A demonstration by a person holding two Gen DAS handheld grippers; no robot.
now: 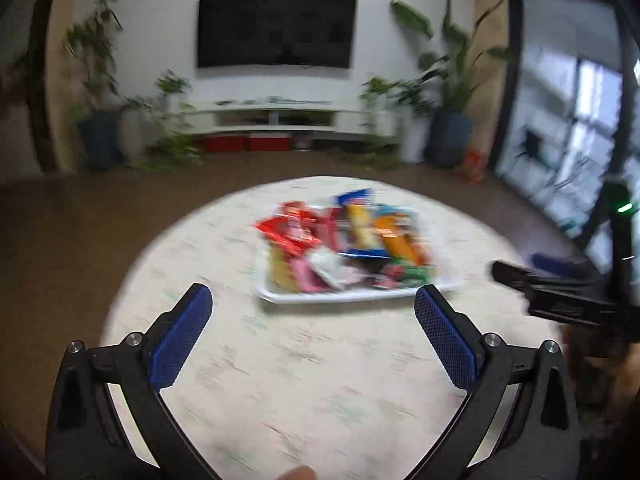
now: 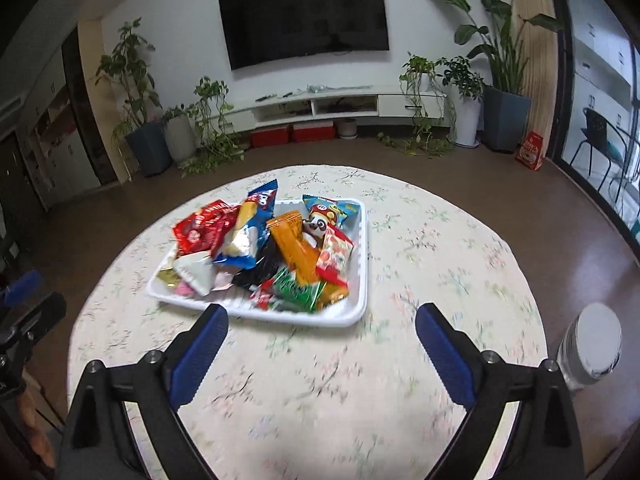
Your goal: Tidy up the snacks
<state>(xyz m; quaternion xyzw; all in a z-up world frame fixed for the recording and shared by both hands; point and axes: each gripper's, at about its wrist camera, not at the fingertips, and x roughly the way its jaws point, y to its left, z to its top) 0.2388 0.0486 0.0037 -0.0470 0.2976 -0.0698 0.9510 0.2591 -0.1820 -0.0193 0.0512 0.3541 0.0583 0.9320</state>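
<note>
Grippers: left gripper (image 1: 313,296) and right gripper (image 2: 322,316), black arms, blue ribbed pads, fingers spread wide, nothing between them, above the table's near side.
Table: round table (image 2: 440,264), pale floral cloth.
Tray: white rectangular plastic tray (image 2: 362,280), mid-table.
Snacks: glossy crinkled snack packets (image 2: 280,248) heaped inside tray.
Cylinder: grey-white cylinder (image 2: 592,344), off the table's right edge.
</note>
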